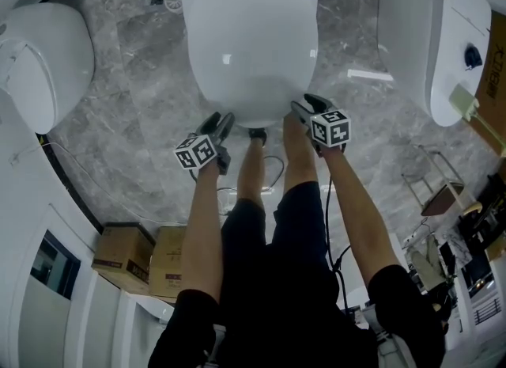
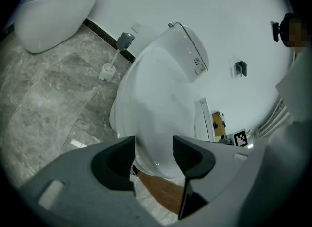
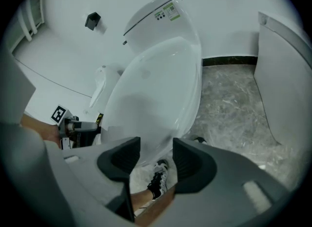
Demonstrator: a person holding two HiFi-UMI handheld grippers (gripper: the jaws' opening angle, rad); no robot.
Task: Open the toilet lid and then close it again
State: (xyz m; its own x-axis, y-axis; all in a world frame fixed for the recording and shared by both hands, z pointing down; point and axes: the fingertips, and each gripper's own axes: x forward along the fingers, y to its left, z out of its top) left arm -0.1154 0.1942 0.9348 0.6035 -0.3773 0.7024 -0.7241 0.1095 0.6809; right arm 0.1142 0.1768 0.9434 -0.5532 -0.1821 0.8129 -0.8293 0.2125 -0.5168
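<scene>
Closed white toilet lid (image 1: pixel 251 42); left tool (image 1: pixel 224 120) and right tool (image 1: pixel 305 105) at its front edge, jaws apart, empty.

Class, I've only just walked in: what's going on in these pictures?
A person, a gripper in each hand, stands at a toilet lid that is down. The left gripper and right gripper are both held at the lid's front edge, jaws apart and clamped on nothing. Whether either touches the lid is unclear.
</scene>
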